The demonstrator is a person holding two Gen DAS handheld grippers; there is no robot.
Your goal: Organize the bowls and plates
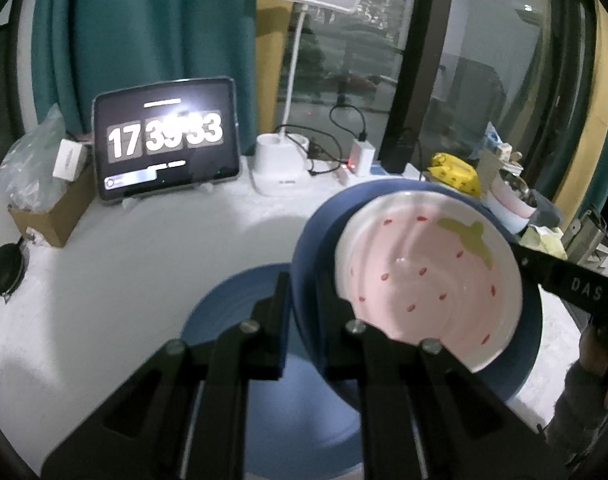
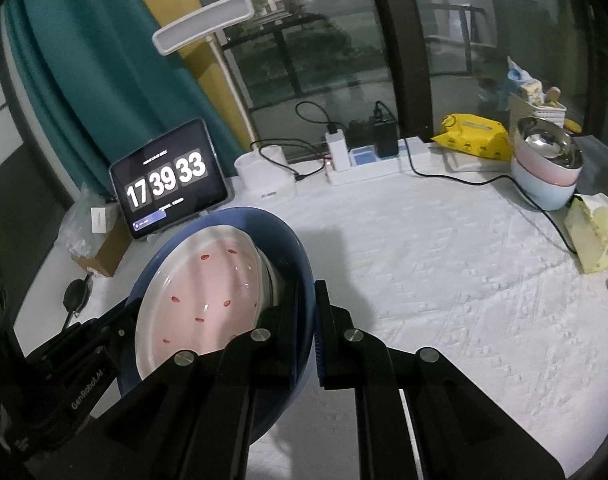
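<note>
Both grippers, left (image 1: 303, 280) and right (image 2: 307, 292), were clamped on the blue bowl's (image 1: 312, 240) rim, pink plate (image 1: 428, 276) inside, mid-carry; next probably lowering it onto the blue plate (image 1: 232, 304).

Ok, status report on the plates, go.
Both tools shut: left tool and right tool on opposite rims of blue bowl. Strawberry plate inside. Blue plate below.

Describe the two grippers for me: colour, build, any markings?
Both are matte black with angular linkage arms joined by round silver pins. The left gripper has flat black fingers; the right gripper shows a blue ribbed pad on one finger. White lettering reads "GenRobot.AI" on the left one's body, seen from the right wrist, and "DAS" on the right one's, seen from the left wrist. No cables visible.
</note>
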